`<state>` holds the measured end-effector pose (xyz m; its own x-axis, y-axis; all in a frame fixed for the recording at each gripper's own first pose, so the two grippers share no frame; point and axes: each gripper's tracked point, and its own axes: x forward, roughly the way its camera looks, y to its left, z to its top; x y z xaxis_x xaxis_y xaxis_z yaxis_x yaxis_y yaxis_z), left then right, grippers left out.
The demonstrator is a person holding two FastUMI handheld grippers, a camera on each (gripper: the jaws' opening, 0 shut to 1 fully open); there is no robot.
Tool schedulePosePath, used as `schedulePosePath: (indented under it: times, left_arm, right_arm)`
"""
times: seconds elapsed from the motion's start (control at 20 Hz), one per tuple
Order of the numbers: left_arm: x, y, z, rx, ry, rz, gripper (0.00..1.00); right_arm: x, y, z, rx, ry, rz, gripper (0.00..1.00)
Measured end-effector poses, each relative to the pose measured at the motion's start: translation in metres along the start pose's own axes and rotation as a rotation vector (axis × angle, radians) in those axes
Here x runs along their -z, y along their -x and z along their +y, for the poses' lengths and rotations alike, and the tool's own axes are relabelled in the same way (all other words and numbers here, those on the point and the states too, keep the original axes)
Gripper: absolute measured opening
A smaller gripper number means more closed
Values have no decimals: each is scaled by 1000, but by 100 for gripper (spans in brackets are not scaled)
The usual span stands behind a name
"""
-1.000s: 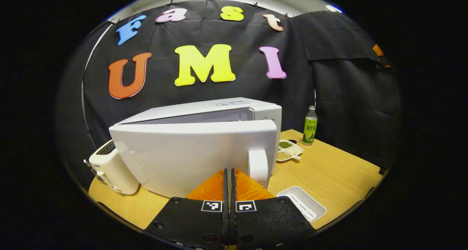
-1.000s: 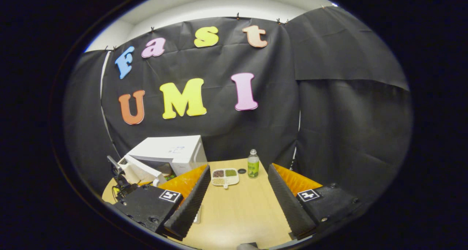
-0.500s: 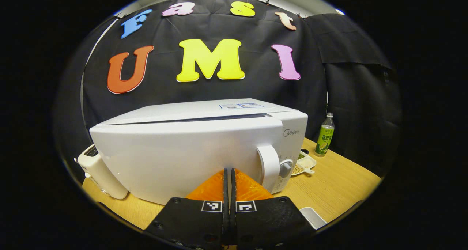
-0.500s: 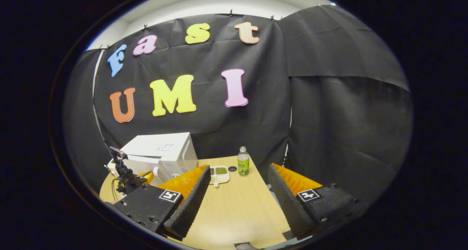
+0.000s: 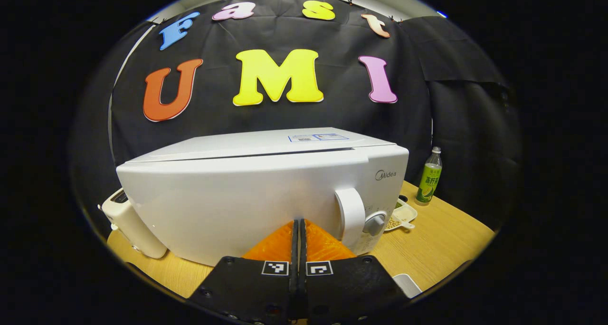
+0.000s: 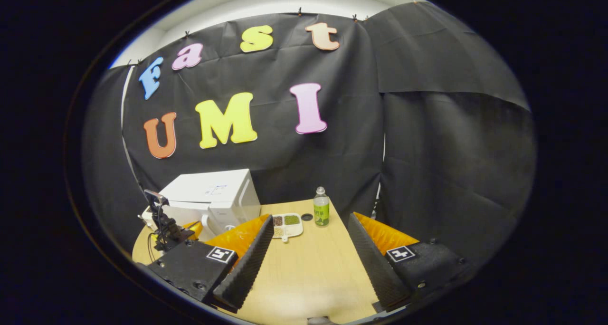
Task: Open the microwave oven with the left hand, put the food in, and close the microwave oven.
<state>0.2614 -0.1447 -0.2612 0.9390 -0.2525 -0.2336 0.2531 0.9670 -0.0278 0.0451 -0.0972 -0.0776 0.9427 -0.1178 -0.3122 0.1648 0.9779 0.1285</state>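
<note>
Left hand-held gripper (image 5: 299, 223): fingers pressed together, nothing between them, tips sitting right at the white door (image 5: 228, 206) of the microwave oven (image 5: 266, 192); whether they are actually touching it cannot be told. The door is lying flush with the oven body, its curved handle (image 5: 350, 215) standing upright just right of the fingertips, with a round knob (image 5: 375, 223) beside the handle on the control panel. The oven is sitting on the wooden desk (image 5: 441, 234), toward its left rear. A white toaster (image 5: 130, 220) is standing at the oven's left corner. To the right of the oven, a divided dish of beans (image 5: 401, 215) is lying on the desk, and a green-labelled bottle (image 5: 429, 177) is standing upright farther back. A corner of a white tray (image 5: 407, 284) is showing at the near edge.

Right hand-held gripper (image 6: 308, 253): fingers spread wide, holding nothing, hovering over bare desk well apart from the oven. In the right gripper view the left hand-held gripper is showing in front of the oven door.
</note>
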Motion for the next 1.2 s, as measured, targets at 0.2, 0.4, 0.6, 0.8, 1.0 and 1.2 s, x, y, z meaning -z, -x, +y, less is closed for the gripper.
schedulePosePath:
  times: [0.2,0.4,0.6,0.8,1.0,1.2]
  left_arm:
    - [1,-9,-1,-22,21,30,0]
    - [4,-8,0,-29,9,38,0]
    - [-2,9,13,-57,8,20,0]
    - [-3,28,29,-88,-28,2,52]
    - [-19,68,40,-112,-25,-22,96]
    - [-45,122,47,-119,3,-45,96]
  right_arm:
    - [-3,-6,9,-22,21,-5,92]
    - [-6,-7,21,-41,42,-9,92]
    - [-2,-8,29,-63,42,-10,92]
    - [-6,-7,37,-76,39,-20,92]
    - [-7,-3,48,-89,76,-48,100]
    - [-11,8,64,-112,110,-86,92]
